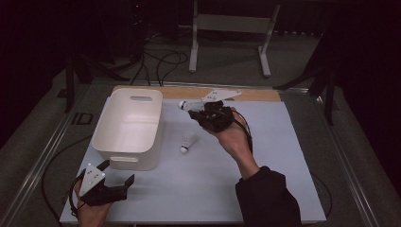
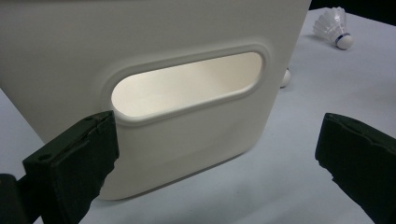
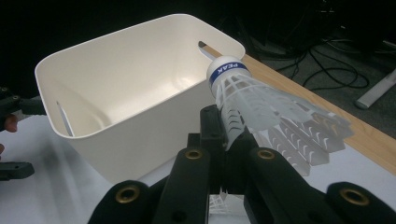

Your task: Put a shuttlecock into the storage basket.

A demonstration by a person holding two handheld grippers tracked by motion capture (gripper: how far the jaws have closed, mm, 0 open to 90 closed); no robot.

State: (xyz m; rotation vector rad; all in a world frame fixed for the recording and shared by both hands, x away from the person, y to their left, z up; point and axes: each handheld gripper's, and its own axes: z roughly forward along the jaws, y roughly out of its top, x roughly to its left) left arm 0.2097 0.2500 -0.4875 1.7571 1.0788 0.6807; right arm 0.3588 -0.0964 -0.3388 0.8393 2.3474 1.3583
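my right tongs [image 3: 229, 135] are closed on a shuttlecock [image 3: 261, 100], lifted above the desk [image 1: 265, 189] just beside the white bin [image 1: 127, 125]; its feather skirt is cut into by the jaws, so the lower part is hidden. my left tongs [image 1: 118, 177] stand wide open and empty near the bin's handle slot [image 2: 187, 86]. a second shuttlecock [image 1: 188, 142] lies on the desk; a third thing behind the bin corner is mostly hidden.

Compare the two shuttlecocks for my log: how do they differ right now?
The held shuttlecock is pinched by its skirt in the right gripper, lifted off the table; the loose shuttlecock lies on the table, untouched. The held one's cork points toward the bin; the loose one's points toward the person. Both are white with round white corks.
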